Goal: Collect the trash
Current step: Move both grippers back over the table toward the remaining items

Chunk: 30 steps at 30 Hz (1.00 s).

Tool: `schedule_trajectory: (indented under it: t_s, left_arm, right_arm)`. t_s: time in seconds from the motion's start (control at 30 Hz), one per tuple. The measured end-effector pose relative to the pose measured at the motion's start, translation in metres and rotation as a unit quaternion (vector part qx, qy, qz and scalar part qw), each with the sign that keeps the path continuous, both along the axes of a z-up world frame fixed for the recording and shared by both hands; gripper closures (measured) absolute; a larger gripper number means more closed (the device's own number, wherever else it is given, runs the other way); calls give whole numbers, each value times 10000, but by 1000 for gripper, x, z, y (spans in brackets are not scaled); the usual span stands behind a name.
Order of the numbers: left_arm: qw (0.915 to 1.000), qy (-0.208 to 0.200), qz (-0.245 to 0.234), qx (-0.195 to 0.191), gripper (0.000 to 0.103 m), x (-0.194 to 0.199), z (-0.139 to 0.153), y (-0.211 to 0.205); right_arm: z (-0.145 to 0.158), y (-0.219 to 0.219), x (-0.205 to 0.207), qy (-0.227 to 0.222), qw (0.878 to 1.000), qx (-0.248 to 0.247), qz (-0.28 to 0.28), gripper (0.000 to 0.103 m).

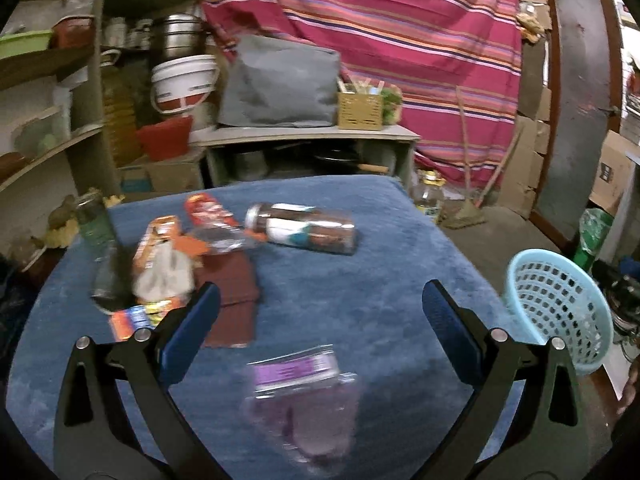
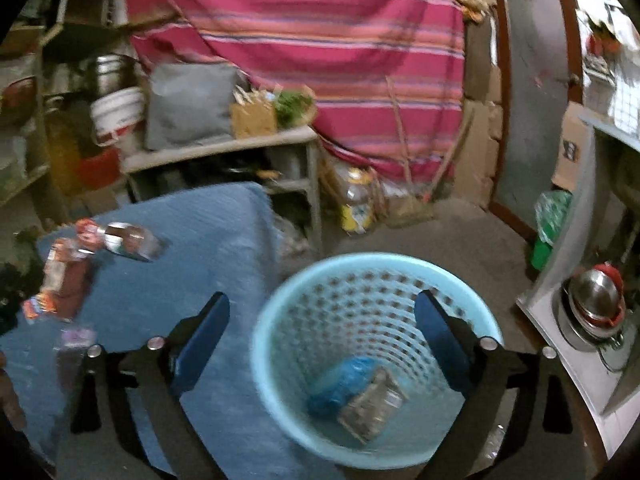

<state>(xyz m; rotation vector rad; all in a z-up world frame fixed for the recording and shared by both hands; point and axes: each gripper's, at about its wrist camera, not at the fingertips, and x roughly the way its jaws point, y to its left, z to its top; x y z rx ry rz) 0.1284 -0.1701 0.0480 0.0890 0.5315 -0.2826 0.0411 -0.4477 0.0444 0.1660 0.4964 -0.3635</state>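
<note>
Striped cloth backs a cluttered storeroom where a blue-covered bench (image 1: pixel 400 240) carries trash. Two pieces lie in the basket (image 2: pixel 280 360) beneath the right gripper (image 2: pixel 322 318), jaws wide and empty. Left gripper (image 1: pixel 320 308), equally open, holds nothing; beyond it a bottle (image 1: pixel 304 228) lies crosswise, cap left, among wrappers (image 1: pixel 160 248).

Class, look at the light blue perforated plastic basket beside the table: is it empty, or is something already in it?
Not empty. The light blue perforated plastic basket holds a crumpled blue bag and a clear wrapper at its bottom.
</note>
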Motion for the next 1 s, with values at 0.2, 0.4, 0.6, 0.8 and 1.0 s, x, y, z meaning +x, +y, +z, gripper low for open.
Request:
schedule_trajectory:
  t_s: [0.2,0.4,0.6,0.8,1.0]
  left_arm:
    - [9989,-26,454,87,6,5,-4,65]
    - [9956,28,931,84,6,11,-10,129]
    - [9913,-82,1305,133,6,5,-17,178]
    - [9894,-74,1450,19,6,8,-23,210]
    - [9886,-55,1507,-6,6,11,-30,222]
  right_arm:
    - [1,70,28,-57,9984,-8,564,8]
    - [-10,130,43,-93,9945,-35,1046,8]
    - [-17,184,50,-170,9892,-260,1435,8]
    - [-20,212,61,-68,9860,-368,1623,8]
    - [-18,221,69,-98,9861,-373,1619,8]
